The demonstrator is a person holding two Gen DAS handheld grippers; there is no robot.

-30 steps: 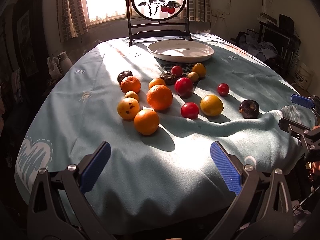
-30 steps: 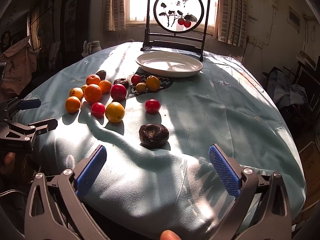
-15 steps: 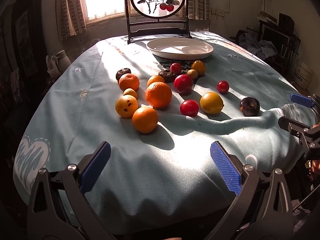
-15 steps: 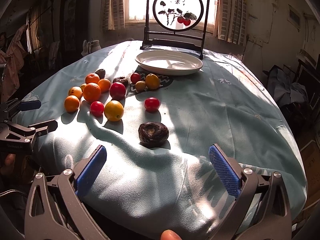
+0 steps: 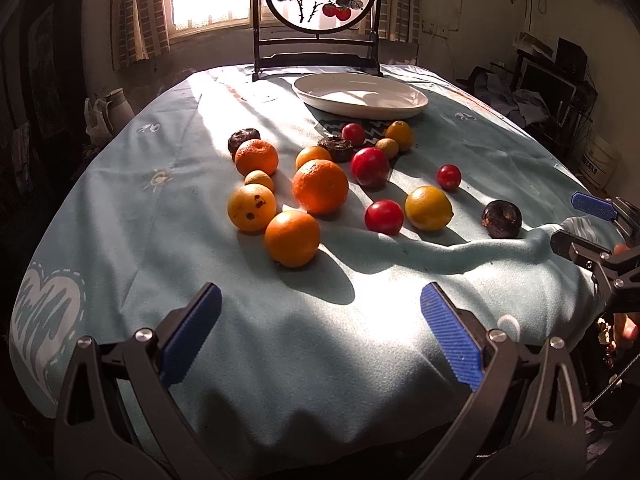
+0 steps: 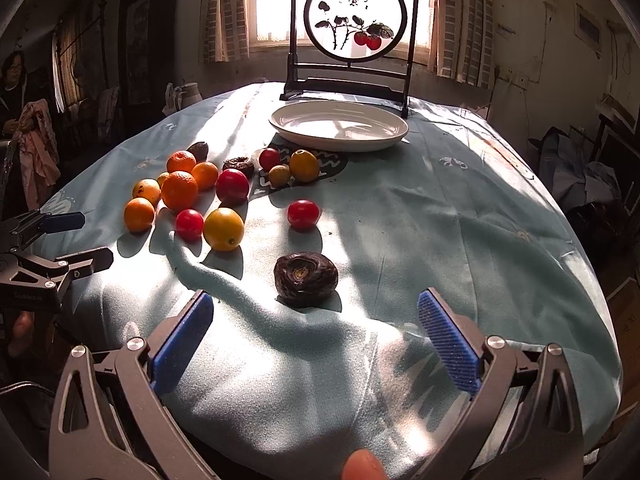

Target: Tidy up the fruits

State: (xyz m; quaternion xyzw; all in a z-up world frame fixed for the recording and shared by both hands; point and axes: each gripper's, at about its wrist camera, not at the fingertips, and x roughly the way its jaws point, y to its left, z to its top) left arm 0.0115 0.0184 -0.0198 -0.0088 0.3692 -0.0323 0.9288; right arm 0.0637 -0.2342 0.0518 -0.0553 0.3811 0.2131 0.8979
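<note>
Round table under a teal cloth (image 5: 132,216), ridged and wrinkled along the near edge. Empty white plate (image 5: 362,95) at the far side, just in front of a framed screen (image 6: 354,36); presumably the drop target.

Fruit all loose on the cloth, none on the plate. Main cluster left of centre: largest orange (image 5: 320,187), near orange (image 5: 292,238), spotted orange (image 5: 251,207), dark-red plum (image 5: 369,167). Out to the right: yellow citrus (image 5: 428,208) touching or just beside a red tomato (image 5: 383,217). Well apart from the rest, dark wrinkled fruit (image 6: 306,278), nearest the right side.

Left gripper (image 5: 320,330) released, jaws wide, nothing between, hovering short of the near orange. Right gripper (image 6: 316,338) also spread and empty, lined up roughly on the dark wrinkled fruit.

Likely step: first pick, right side on the dark fruit.
- Centre on it before closing.
- Come in low, but clear of the cloth ridge just in front, to avoid pinching fabric.
- Close gently; looks soft, probably bruises or squashes.
- Round fruit likely to roll if nudged, so no sideways brushing.
- Lift clear before heading for the plate.
</note>
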